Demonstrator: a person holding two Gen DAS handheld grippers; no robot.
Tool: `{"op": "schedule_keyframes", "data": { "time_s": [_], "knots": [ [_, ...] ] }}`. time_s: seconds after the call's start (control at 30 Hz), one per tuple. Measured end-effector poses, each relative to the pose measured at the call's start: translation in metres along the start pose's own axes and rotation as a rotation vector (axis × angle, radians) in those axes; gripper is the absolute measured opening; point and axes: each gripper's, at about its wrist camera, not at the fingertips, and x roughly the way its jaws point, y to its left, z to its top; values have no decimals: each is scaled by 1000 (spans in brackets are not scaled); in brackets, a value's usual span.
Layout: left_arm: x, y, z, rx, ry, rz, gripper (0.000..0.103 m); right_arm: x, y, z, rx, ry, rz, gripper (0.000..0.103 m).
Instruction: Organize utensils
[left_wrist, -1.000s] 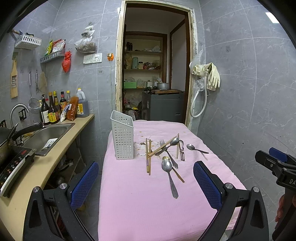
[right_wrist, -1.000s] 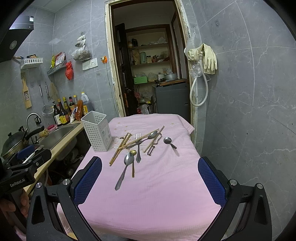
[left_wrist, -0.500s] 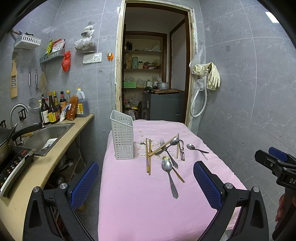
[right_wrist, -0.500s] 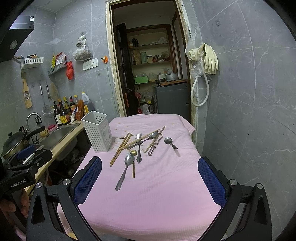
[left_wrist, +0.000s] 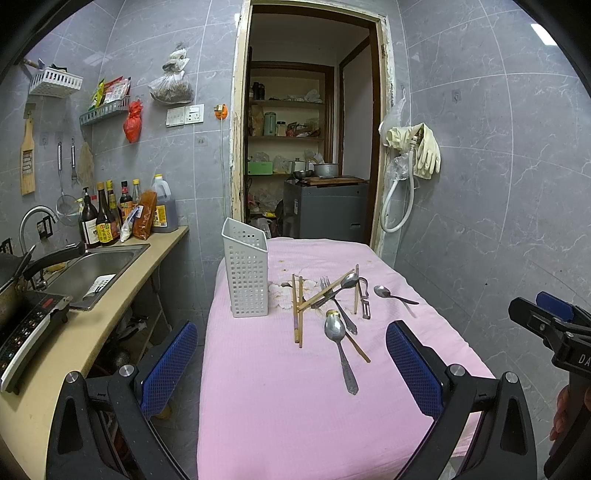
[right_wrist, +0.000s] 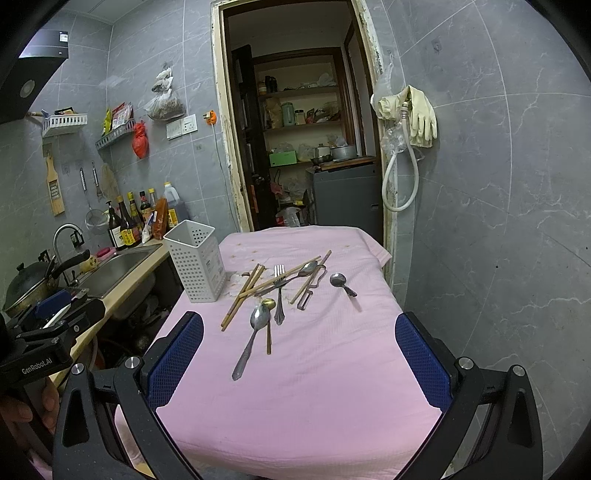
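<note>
A pile of utensils lies on the pink-covered table (left_wrist: 280, 406): a large spoon (left_wrist: 338, 339) nearest me, wooden chopsticks (left_wrist: 297, 314), a fork (left_wrist: 334, 299), a peeler (left_wrist: 364, 295) and a small spoon (left_wrist: 391, 293) to the right. A white perforated utensil holder (left_wrist: 245, 273) stands upright left of the pile. In the right wrist view the holder (right_wrist: 195, 260), large spoon (right_wrist: 253, 334), chopsticks (right_wrist: 242, 295) and small spoon (right_wrist: 341, 283) show too. My left gripper (left_wrist: 291, 369) and right gripper (right_wrist: 299, 362) are both open and empty, held at the near table edge, short of the utensils.
A counter (left_wrist: 74, 343) with a sink (left_wrist: 92, 266), sauce bottles (left_wrist: 107, 218) and an induction cooker (left_wrist: 26, 328) runs along the left. A wok (right_wrist: 29, 284) sits on it. A doorway (left_wrist: 310, 147) opens behind the table. The tiled wall (left_wrist: 498, 184) bounds the right.
</note>
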Motion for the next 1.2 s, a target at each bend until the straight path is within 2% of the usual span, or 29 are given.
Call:
{"op": "schedule_keyframes", "data": {
  "time_s": [0.5, 0.67, 0.83, 0.93, 1.2],
  "knots": [
    [-2, 3, 1, 1, 3, 0, 103, 4, 0, 0, 2, 5, 5, 102],
    [-3, 4, 1, 1, 4, 0, 103, 10, 25, -3, 2, 10, 5, 102],
    [-5, 6, -5, 1, 10, -3, 103, 16, 27, -5, 1, 13, 6, 102],
    [15, 24, -18, 1, 17, -4, 103, 20, 29, -9, 2, 17, 4, 102],
    [28, 24, -6, 4, 21, -17, 103, 24, 22, -4, 20, 17, -15, 102]
  ]
}}
